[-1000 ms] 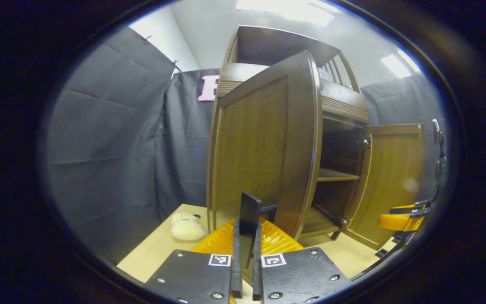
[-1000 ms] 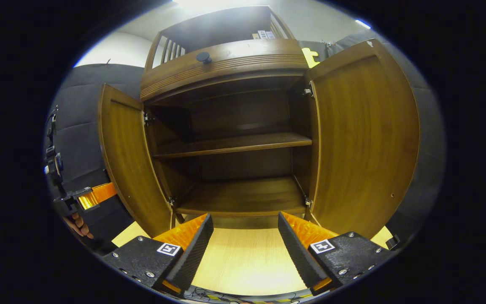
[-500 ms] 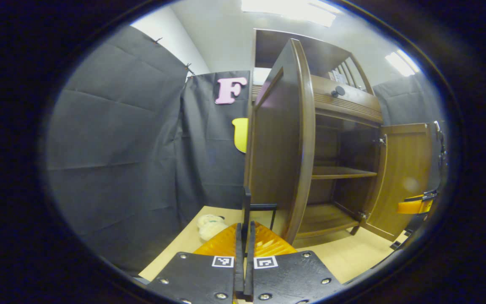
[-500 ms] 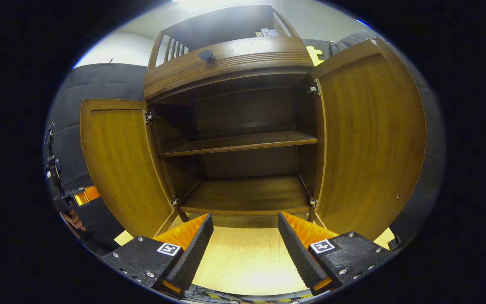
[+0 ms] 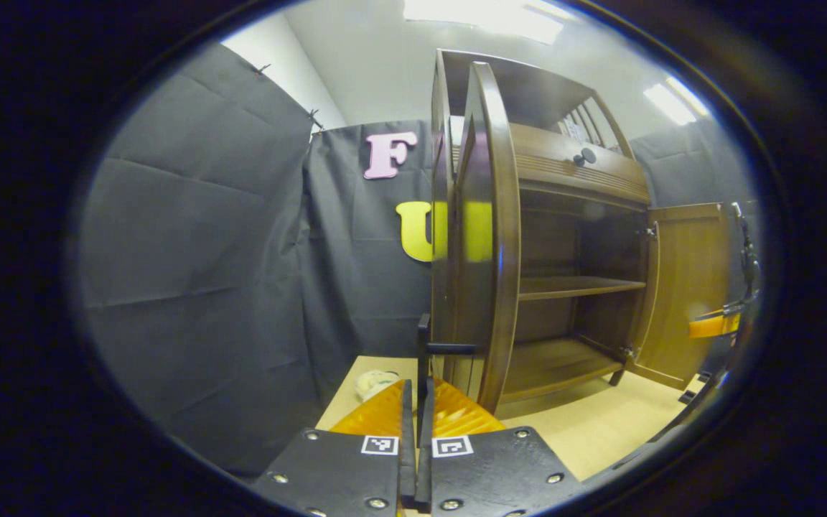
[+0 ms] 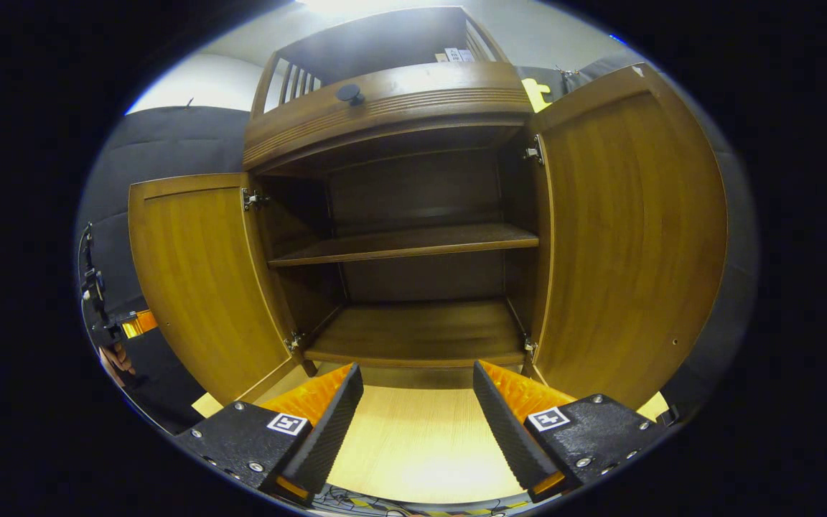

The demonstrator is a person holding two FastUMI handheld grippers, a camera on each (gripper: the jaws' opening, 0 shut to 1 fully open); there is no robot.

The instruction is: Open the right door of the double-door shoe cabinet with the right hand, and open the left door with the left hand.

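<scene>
With the left gripper (image 5: 417,402) clamped on the left door's (image 6: 198,273) handle (image 5: 424,352) and the right gripper (image 6: 417,409) gaping empty before the shoe cabinet (image 6: 413,237), letting go cleanly without nudging the wide-swung door seemed best.

Tongs (image 6: 417,409): screwed plates; square markers

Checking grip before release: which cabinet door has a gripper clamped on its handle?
The left door: the left gripper is shut on its handle. The right door stands free.

The shoe cabinet (image 6: 413,244) is glossy brown wood with small metal hinges (image 6: 251,199); the surface (image 6: 421,445) is smooth pale wood.
</scene>
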